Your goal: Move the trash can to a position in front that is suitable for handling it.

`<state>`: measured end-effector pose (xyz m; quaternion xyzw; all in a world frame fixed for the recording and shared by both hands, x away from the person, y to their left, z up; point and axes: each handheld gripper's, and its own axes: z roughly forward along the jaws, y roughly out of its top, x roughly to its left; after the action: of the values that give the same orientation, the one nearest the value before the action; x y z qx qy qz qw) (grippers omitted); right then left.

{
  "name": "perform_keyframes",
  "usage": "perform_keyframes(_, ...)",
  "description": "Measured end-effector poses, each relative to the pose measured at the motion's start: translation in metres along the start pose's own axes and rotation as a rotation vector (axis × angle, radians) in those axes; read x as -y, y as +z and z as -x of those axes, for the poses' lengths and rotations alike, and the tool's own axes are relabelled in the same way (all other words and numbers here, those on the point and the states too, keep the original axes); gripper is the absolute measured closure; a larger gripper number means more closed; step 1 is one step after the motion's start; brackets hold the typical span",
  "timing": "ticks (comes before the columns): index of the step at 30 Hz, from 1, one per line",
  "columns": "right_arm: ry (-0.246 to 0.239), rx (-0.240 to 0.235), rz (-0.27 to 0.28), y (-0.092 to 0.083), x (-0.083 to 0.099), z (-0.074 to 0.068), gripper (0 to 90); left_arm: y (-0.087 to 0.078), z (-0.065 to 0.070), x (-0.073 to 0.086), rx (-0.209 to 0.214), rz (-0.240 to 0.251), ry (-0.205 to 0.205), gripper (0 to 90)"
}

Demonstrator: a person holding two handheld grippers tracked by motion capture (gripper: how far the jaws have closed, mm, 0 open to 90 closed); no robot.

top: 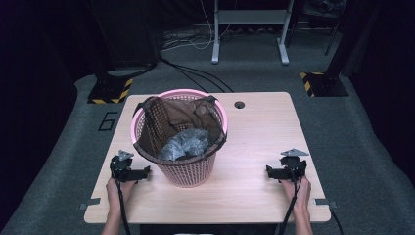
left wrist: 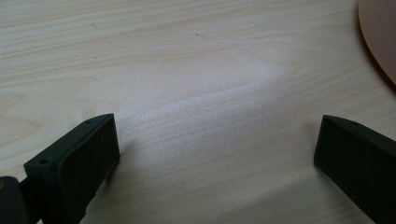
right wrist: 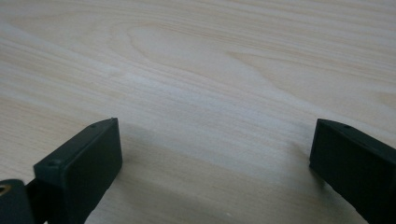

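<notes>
- Your left gripper [top: 147,172] rests on the pale wood-grain table [top: 259,142], its blunt black jaws spread wide with nothing between them.
- Your right gripper [top: 268,171] lies near the table's right edge, jaws equally wide apart and empty.
- Just beside your left gripper stands a round pink lattice basket [top: 188,169], lined with a dark translucent bag [top: 166,120].
- Crumpled grey plastic [top: 186,143] sits inside.
</notes>
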<state>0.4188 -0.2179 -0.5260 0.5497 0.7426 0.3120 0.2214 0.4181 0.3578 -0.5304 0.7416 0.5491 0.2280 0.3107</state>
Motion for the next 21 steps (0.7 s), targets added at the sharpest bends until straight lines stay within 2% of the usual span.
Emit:
perform_keyframes(2,-0.005,0.001,-0.004,-0.002,-0.001,-0.001,1.8,0.0,0.0,0.0,0.0,0.0,0.0,0.1)
perform_keyframes(9,0.005,-0.046,0.007,-0.013,-0.013,-0.008,2.0,0.0,0.0,0.0,0.002,0.001,-0.002,0.1)
perform_keyframes(14,-0.014,-0.069,0.001,-0.019,-0.029,-0.012,2.8,0.0,0.001,0.0,0.003,0.001,-0.003,0.1)
perform_keyframes(17,-0.051,-0.079,0.004,-0.024,-0.042,-0.018,3.7,0.0,0.001,0.0,0.003,0.001,-0.002,0.1)
perform_keyframes(21,-0.069,-0.1,0.002,-0.026,-0.055,-0.023,4.8,0.0,0.001,0.0,0.003,0.001,-0.002,0.2)
